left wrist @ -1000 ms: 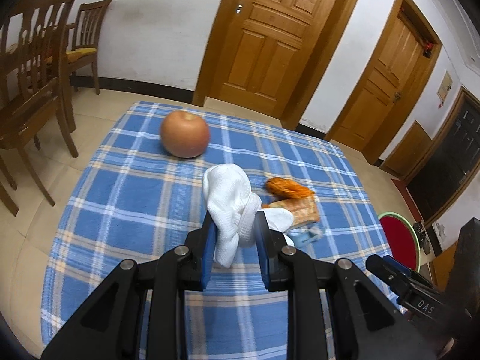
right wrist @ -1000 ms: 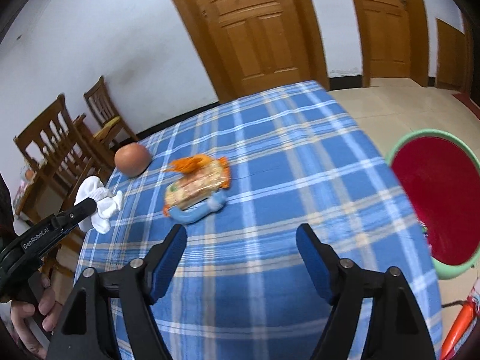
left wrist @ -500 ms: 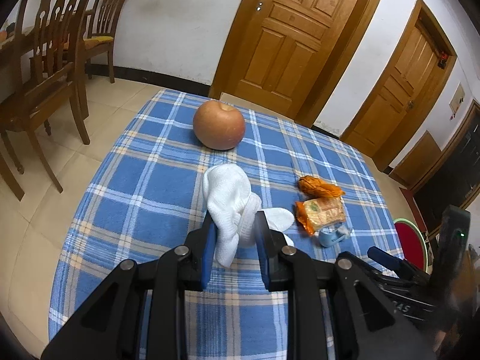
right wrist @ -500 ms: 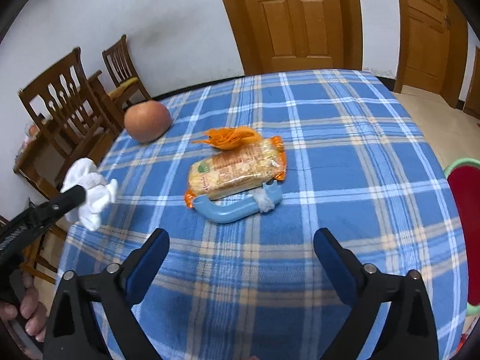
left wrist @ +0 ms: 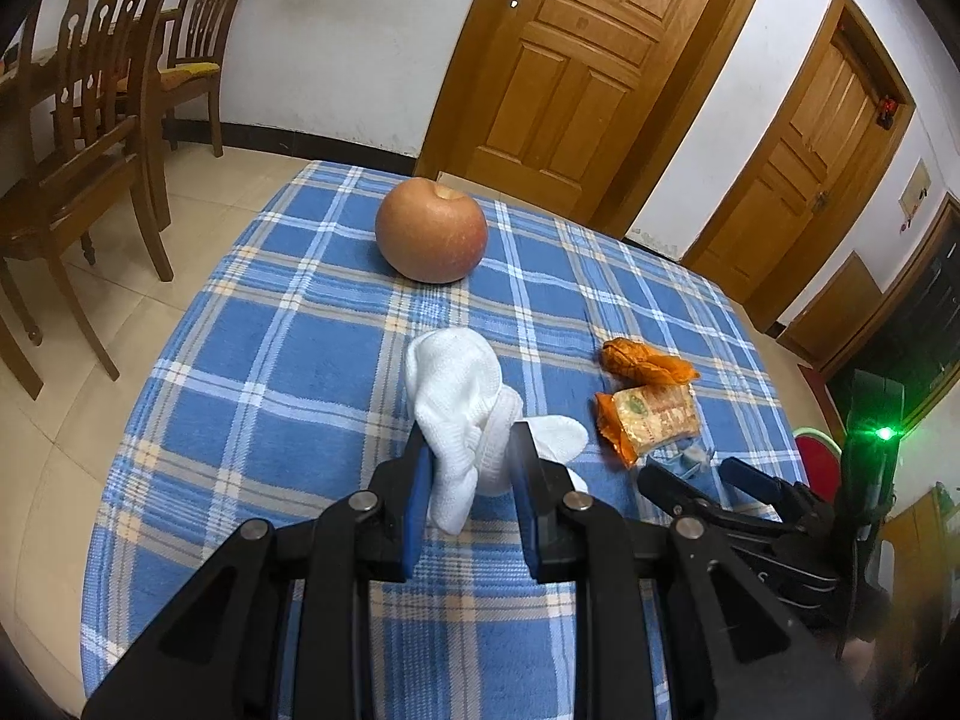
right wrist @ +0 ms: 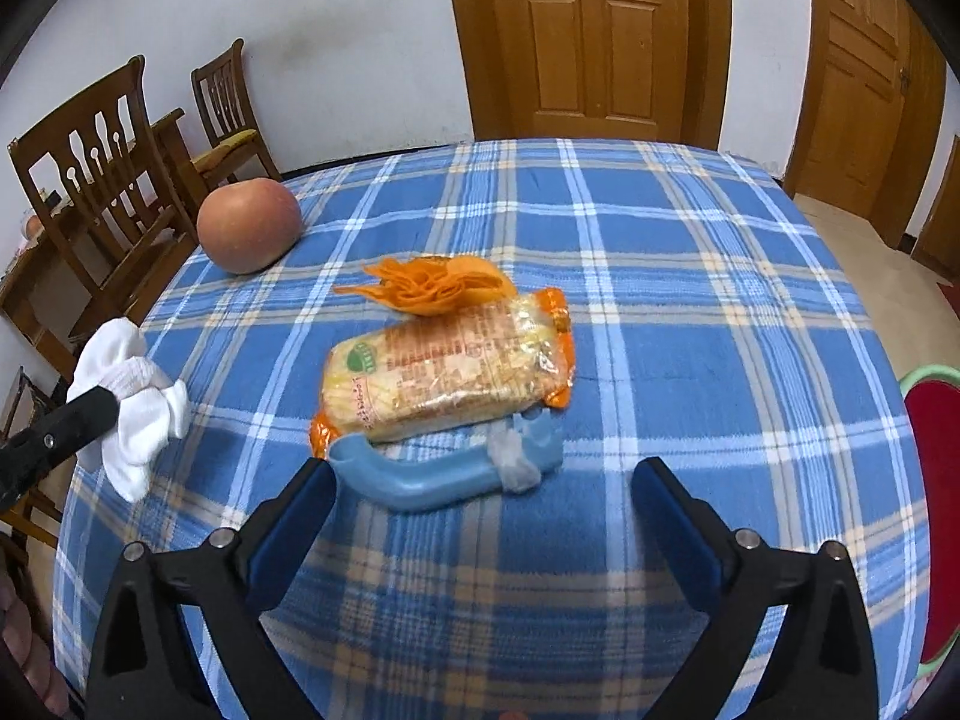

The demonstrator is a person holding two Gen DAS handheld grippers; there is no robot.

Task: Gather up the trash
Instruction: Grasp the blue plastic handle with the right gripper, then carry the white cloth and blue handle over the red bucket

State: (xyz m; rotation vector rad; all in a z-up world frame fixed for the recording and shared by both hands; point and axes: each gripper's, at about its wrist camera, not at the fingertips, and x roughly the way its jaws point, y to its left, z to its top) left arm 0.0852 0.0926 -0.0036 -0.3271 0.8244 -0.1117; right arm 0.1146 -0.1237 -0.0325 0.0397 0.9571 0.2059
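Note:
My left gripper point(left wrist: 471, 453) is shut on a crumpled white cloth point(left wrist: 459, 402) and holds it above the blue checked tablecloth point(left wrist: 288, 372); the cloth also shows in the right wrist view point(right wrist: 135, 396). My right gripper point(right wrist: 480, 480) is open and empty, low over the table. Just ahead of it lie a curved blue plastic piece point(right wrist: 444, 474), an orange snack packet point(right wrist: 444, 372) and an orange crumpled wrapper point(right wrist: 432, 285). The packet point(left wrist: 651, 420) and wrapper point(left wrist: 645, 360) also show in the left wrist view, right of the cloth.
A large apple point(left wrist: 431, 231) sits at the far left of the table, also in the right wrist view point(right wrist: 248, 224). A red basin with a green rim point(right wrist: 933, 510) stands on the floor to the right. Wooden chairs point(left wrist: 78, 138) stand left; doors behind.
My right gripper has come closer and lower toward the blue piece and snack packet, staying open. My left gripper has kept its hold on the white cloth and shifted toward the apple.

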